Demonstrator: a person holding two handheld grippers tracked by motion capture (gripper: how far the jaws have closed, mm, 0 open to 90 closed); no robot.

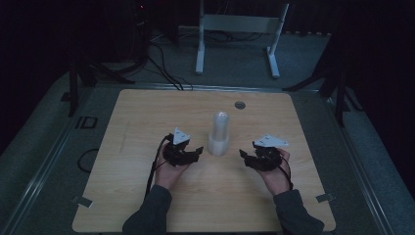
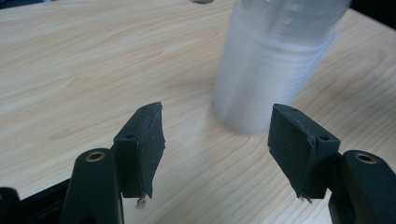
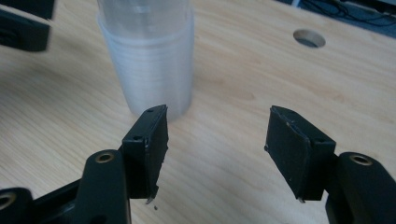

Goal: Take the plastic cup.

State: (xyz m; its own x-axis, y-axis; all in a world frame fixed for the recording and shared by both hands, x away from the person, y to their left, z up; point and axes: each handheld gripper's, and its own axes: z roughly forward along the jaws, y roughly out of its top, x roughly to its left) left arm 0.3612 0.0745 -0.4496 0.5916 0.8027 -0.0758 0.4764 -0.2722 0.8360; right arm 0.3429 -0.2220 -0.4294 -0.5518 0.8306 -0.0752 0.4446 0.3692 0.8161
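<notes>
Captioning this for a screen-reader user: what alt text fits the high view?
A stack of clear plastic cups stands on a wooden table, between the left gripper and right gripper, both apart from it. Dark floor with cables lies beyond.

The worktop [image 1: 147,117] is seen from high above the person's side, looking forward and down. Each gripper view is held low and close over the wood, aimed inward. The stack of clear cups [image 1: 219,133], toward 12 o'clock, is shared by all three views.
</notes>
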